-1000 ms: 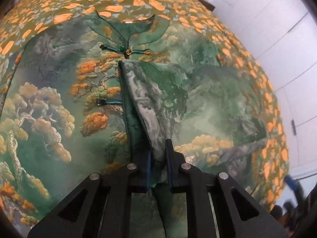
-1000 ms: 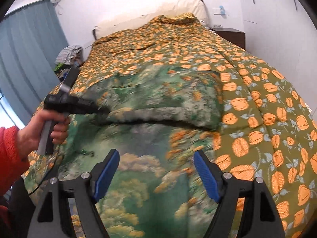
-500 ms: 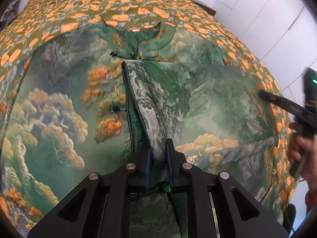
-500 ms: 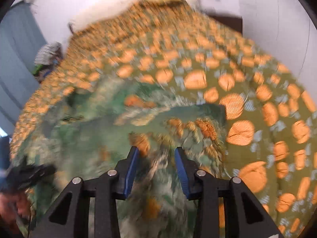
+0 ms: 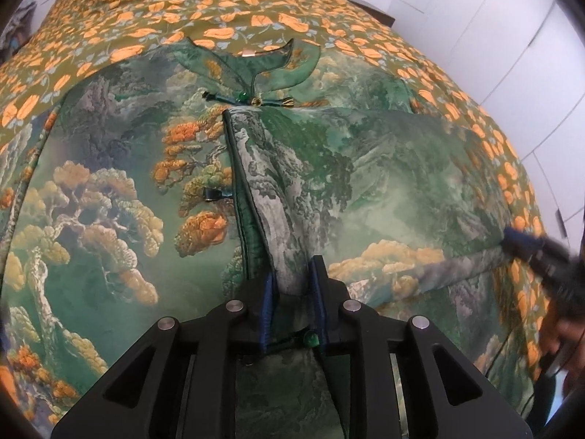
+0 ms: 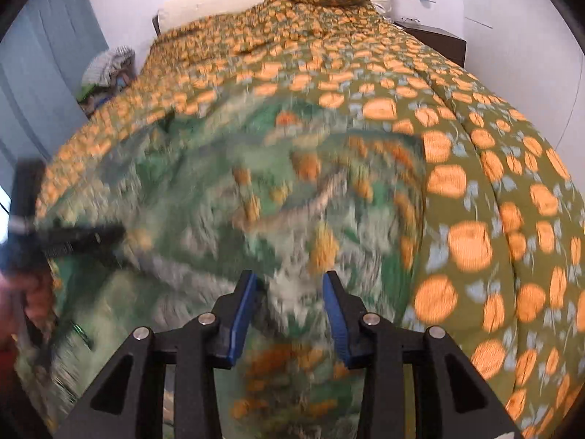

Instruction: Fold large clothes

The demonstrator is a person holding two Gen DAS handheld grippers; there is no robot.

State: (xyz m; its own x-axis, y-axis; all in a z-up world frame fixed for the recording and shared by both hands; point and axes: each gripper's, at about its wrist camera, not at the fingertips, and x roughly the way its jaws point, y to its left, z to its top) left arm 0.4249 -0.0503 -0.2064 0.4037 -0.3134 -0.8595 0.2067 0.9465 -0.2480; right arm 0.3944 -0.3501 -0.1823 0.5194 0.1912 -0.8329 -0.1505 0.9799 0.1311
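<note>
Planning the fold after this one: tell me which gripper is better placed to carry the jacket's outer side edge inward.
Probably the right gripper: it sits at the green jacket's outer side edge. The left gripper is opening around the folded front panel at the middle.

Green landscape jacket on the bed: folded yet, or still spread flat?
Partly folded: one side of the jacket lies over its front, edge down the middle; the rest lies spread on the bedspread.

Right gripper [image 6: 289, 314] narrowed, dropped onto garment [image 6: 256, 201], left fingers [image 5: 268, 303] opening
</note>
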